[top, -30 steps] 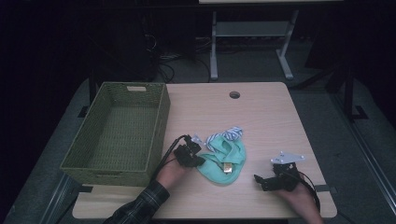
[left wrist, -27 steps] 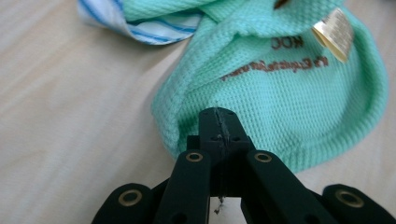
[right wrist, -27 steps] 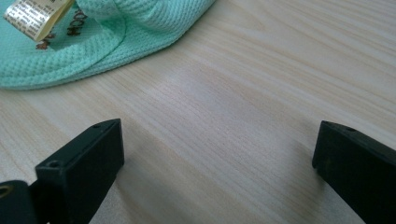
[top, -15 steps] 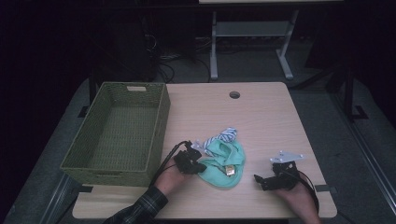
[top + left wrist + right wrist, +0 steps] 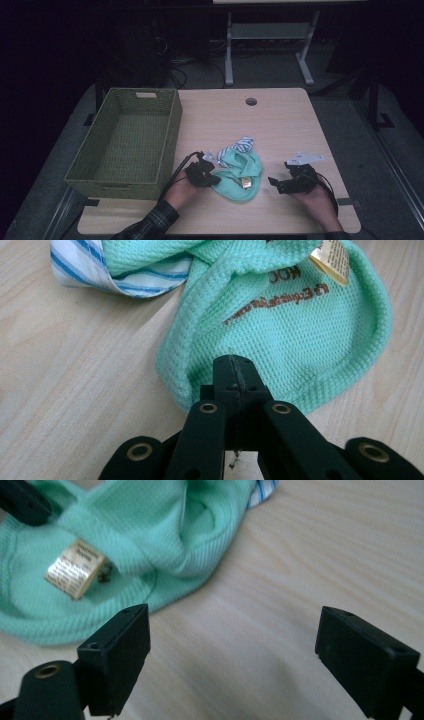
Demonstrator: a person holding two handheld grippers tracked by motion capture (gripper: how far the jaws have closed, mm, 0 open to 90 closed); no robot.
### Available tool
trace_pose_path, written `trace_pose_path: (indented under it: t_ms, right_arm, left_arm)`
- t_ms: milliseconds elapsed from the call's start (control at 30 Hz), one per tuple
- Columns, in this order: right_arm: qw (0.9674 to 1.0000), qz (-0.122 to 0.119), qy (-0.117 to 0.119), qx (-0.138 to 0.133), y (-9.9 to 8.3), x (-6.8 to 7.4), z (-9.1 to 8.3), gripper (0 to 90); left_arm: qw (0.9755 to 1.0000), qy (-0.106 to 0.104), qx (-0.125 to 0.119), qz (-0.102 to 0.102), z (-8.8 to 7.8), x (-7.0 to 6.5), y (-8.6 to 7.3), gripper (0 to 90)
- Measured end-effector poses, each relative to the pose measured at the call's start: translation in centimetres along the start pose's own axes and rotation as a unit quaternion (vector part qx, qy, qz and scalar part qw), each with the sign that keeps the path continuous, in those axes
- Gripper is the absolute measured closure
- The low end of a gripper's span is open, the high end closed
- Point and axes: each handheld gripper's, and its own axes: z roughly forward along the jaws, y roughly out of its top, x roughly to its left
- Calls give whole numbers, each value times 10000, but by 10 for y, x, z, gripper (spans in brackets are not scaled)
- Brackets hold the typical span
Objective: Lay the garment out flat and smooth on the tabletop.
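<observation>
I am pinching the green cloth on the table with my left gripper, right gripper waiting wide open, the basket holding nothing yet

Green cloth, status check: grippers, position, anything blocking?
Left gripper shut at the green cloth's edge. Right gripper open, beside it. Striped cloth tangled alongside; basket empty.

A green woven basket sat empty at the table's left edge. A white stand stood behind.
</observation>
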Motion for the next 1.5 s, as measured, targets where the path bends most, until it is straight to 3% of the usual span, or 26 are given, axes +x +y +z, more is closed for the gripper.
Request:
trace_pose_path:
  t_ms: [200, 233, 267, 333, 400, 500, 633, 733, 800, 833, 933, 1200, 1500]
  right_arm:
    - [9999, -52, 97, -102, 17, -3, 1, 163]
    - [9998, -60, 137, -118, 23, -5, 2, 179]
    - [9998, -62, 165, -136, 26, -6, 3, 190]
    - [9997, -70, 193, -163, 32, -7, 4, 199]
    - [9996, -81, 206, -182, 38, -7, 5, 214]
    - [9993, -126, 281, -207, 44, -7, 7, 226]
    - [9985, -238, 429, -250, 62, -4, 10, 280]
    - [9976, -274, 545, -341, 73, -4, 12, 324]
    - [9969, -327, 613, -358, 80, -4, 15, 350]
    - [9967, -337, 650, -346, 83, -3, 16, 365]
    - [9959, -381, 728, -371, 88, -2, 19, 393]
    - [9929, -533, 1014, -306, 108, 5, 38, 522]
    - [9902, -657, 1214, -198, 119, 17, 54, 576]
  left_arm:
    - [10000, 8, 53, 4, 0, 0, 1, 897]
    - [9999, -73, 10, -97, 0, 2, 1, 898]
    - [9999, -108, 45, -59, 0, 4, 1, 898]
    - [9997, -141, -56, -207, 1, 3, 0, 898]
    - [9997, -117, -72, -223, 1, 2, 1, 898]
    - [9999, -79, 33, -87, 0, 3, 1, 898]
    - [9998, -82, -45, -179, 1, 2, 1, 898]
    - [10000, -56, 28, -47, 0, 3, 1, 898]
    - [10000, -60, 29, -50, 0, 3, 1, 898]
    - [9998, -76, -44, -149, 1, 2, 1, 898]
    - [9999, -81, -18, -125, 1, 3, 1, 898]
    - [9998, -65, -49, -166, 1, 2, 1, 898]
    - [9998, -41, -50, -183, 1, 1, 2, 898]
